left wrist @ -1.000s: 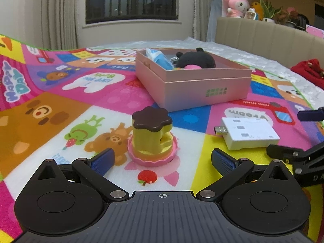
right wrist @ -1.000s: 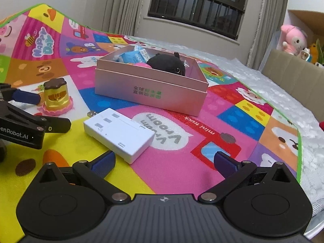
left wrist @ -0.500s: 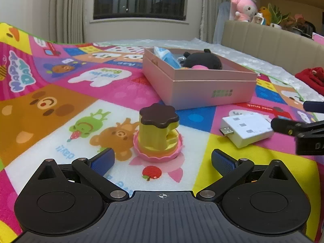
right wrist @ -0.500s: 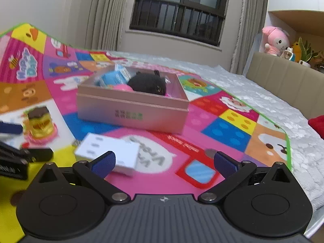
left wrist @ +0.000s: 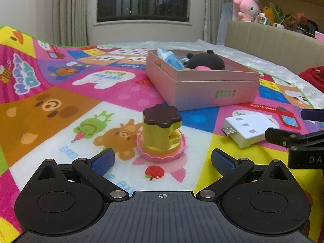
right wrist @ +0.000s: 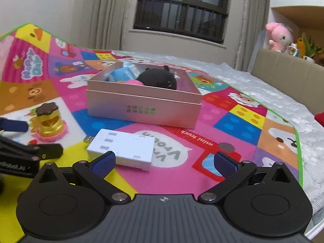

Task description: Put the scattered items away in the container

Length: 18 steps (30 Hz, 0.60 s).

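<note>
I'm working in a home bedroom: a cartoon play mat [left wrist: 60, 105] spread over a bed, a padded headboard [left wrist: 273, 38], plush toys [left wrist: 246, 8] on a shelf, curtains [right wrist: 105, 14] beside a barred window [right wrist: 180, 14].

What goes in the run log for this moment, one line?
left gripper: open, facing yellow pudding toy | right gripper: open, by white USB adapter | pink cardboard box: part-filled | both items on mat
</note>
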### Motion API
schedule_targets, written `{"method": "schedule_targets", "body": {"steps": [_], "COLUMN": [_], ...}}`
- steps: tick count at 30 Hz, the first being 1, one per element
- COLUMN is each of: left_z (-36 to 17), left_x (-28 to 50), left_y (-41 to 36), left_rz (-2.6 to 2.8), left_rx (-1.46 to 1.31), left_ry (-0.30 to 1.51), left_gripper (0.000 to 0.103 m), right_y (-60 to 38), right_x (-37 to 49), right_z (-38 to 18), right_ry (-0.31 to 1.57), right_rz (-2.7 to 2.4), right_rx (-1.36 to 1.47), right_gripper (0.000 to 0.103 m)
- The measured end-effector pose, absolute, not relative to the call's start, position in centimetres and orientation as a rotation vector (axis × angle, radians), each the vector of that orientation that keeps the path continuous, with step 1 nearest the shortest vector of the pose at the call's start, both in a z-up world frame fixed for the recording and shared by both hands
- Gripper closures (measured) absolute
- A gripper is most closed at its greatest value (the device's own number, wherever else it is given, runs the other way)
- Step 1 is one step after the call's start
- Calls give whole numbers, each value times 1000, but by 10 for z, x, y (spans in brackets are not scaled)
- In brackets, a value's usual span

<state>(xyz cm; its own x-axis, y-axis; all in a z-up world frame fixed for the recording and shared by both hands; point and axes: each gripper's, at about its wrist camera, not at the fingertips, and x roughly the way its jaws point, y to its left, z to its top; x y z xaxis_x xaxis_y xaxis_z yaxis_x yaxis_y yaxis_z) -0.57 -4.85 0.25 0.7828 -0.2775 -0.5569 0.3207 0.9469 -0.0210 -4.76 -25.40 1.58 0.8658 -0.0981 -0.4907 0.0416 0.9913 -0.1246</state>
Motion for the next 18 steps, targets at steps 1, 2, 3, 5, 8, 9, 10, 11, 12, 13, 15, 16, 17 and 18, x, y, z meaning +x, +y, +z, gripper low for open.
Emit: {"method": "schedule_targets", "body": {"steps": [1,2,3,5,8,9,10,11,12,13,15,16,17,18], "left_z": [2,2,2,2,2,2,2,2,2,2,2,2,2,2], "left_x": [-5,-6,-6,-6,-7,-6,-6,-7,-7,-7,-8,-8,-8,-8], "left_y": [-49,-50,-51,-53,-56,-57,-57,-57,-57,-57,-58,-58,-58,-57], "left_rz": [-321,-318,-314,-302,-286,-283,-280,-279,-279,-276,-264,-259,-257,-257], "left_rx": [79,84,90,103,117,120,122,122,121,120,124,127,128,128], "left_ry": [592,592,591,590,592,593,594,594,594,594,592,590,588,588], "left_gripper": [0,0,0,0,0,0,0,0,0,0,0,0,0,0], "right_y": [-255,-257,-259,-263,-272,-275,-278,-282,-286,-289,-294,-295,-295,-293], "right_x": [-50,-52,-54,-56,-59,-60,-63,-64,-64,-63,-58,-55,-54,-53], "right_z": [16,16,15,12,11,14,17,21,25,26,24,21,18,17], "right_ry": [508,498,487,473,459,453,446,442,445,454,486,504,521,533], "right_rz": [-65,-55,-50,-55,-51,-41,-25,-10,1,1,-33,-45,-47,-40], "right_rx": [-98,-83,-71,-52,2,20,41,62,83,96,115,120,121,117], "right_gripper": [0,0,0,0,0,0,0,0,0,0,0,0,0,0]}}
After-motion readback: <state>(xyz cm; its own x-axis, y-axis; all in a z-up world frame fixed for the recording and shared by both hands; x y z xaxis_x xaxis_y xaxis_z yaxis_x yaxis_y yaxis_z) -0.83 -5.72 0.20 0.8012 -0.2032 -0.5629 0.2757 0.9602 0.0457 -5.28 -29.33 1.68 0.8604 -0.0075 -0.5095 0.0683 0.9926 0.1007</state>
